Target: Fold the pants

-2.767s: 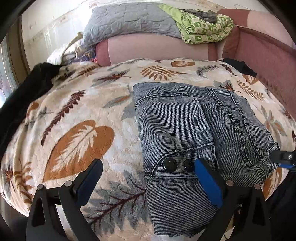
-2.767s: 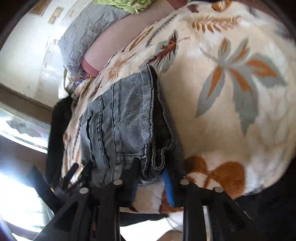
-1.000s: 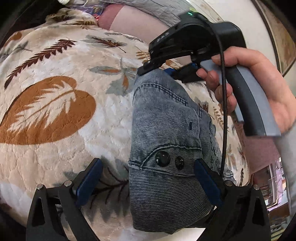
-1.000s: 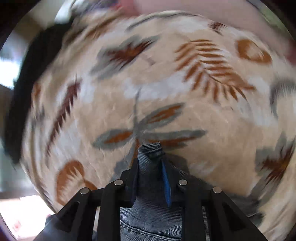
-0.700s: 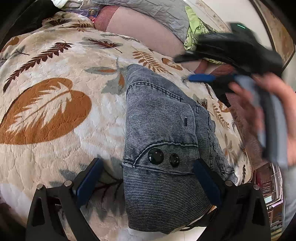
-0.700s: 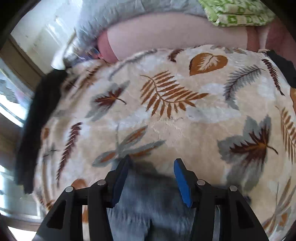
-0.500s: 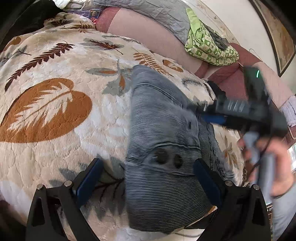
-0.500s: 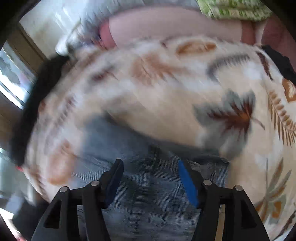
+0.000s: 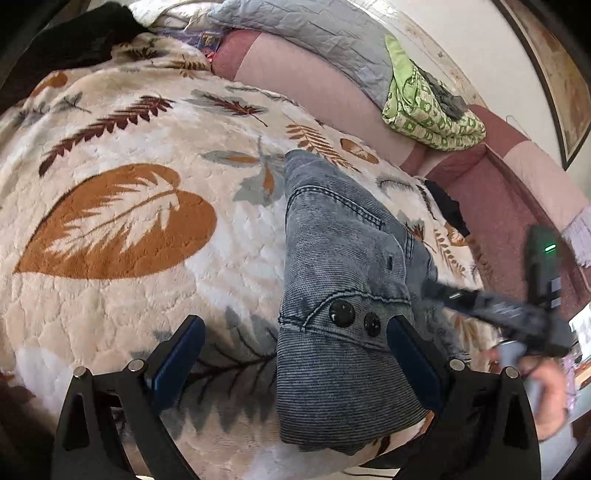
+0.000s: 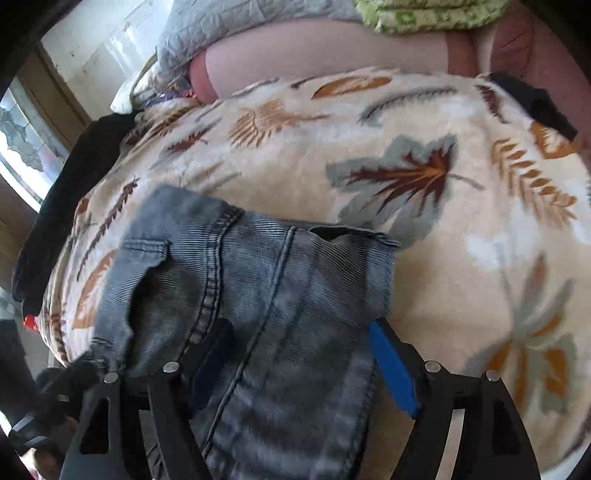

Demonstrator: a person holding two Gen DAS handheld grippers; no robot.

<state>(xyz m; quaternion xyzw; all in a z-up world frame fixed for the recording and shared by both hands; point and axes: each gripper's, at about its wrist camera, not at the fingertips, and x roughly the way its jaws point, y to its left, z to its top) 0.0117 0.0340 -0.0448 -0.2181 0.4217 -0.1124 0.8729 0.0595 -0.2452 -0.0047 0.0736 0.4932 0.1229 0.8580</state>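
I see the grey denim pants (image 9: pixel 343 280) folded into a compact stack on the leaf-print blanket (image 9: pixel 122 221), near its front edge. Left tool (image 9: pixel 295 354) stands wide. Right tool (image 10: pixel 299 369) has just been opening, gripping nothing. Bare blanket lies left and beyond.

Leaf-print blanket (image 9: pixel 110 258) on bed; folded grey pants (image 9: pixel 340 266) atop.

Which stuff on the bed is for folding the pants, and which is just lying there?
For the job:
- the grey jeans
- the left gripper, jaws open
- the right gripper, jaws just opened, jeans loose between them

Just lying about:
- leaf blanket
- green cloth
- grey quilt
- black garment
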